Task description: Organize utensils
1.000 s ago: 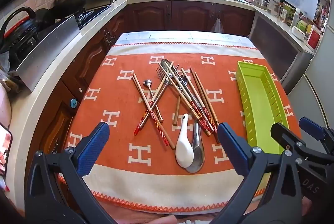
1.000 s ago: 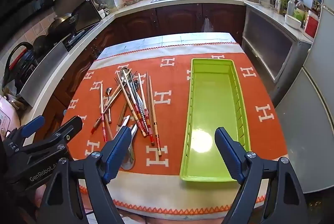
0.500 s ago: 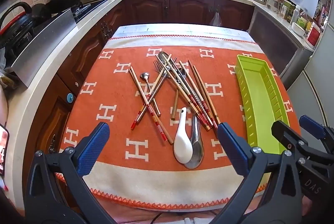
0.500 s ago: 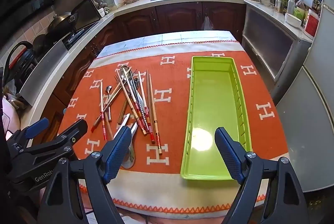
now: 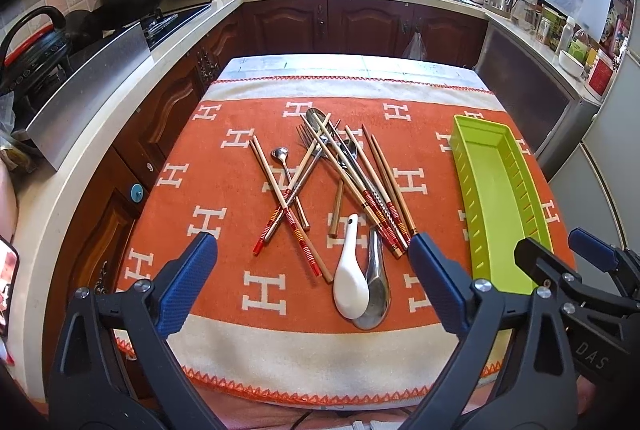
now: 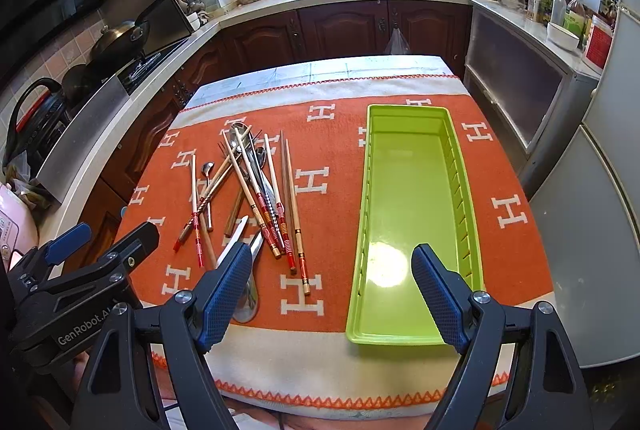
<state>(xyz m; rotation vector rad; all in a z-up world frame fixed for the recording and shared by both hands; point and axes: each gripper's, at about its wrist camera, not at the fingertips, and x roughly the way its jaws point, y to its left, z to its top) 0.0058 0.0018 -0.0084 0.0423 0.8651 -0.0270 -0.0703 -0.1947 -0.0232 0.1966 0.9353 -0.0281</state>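
The task looks barely begun. The green tray (image 6: 404,213) lies with nothing in it on the right half of the right wrist view, on the orange cloth (image 5: 224,213) that covers the counter (image 5: 360,63). All the utensils are in one loose heap at the centre of the left wrist view: the chopsticks (image 5: 376,185) lie crossed over a fork (image 5: 308,145) and several metal spoons, a small spoon (image 5: 280,154) sits at the heap's left edge, and at the lower end of the heap a white ceramic spoon (image 5: 350,278) lies touching a metal soup spoon (image 5: 376,290). None of these is in the tray, so by my judgement every piece is yet to be sorted and moved across.

The left gripper (image 5: 314,258) hovers over the near edge of the cloth with its fingers spread wide and holding nothing. The right gripper (image 6: 332,270) likewise has its fingers released, framing the gap between the heap and the tray's near end, and grips nothing.

Against the frames of a second ago, the heap and the tray lie in the same arrangement; nothing has been picked up. In the left wrist view the cloth and utensils now sit a little lower in the frame and more of the far kitchen shows. The right wrist view is almost unchanged.
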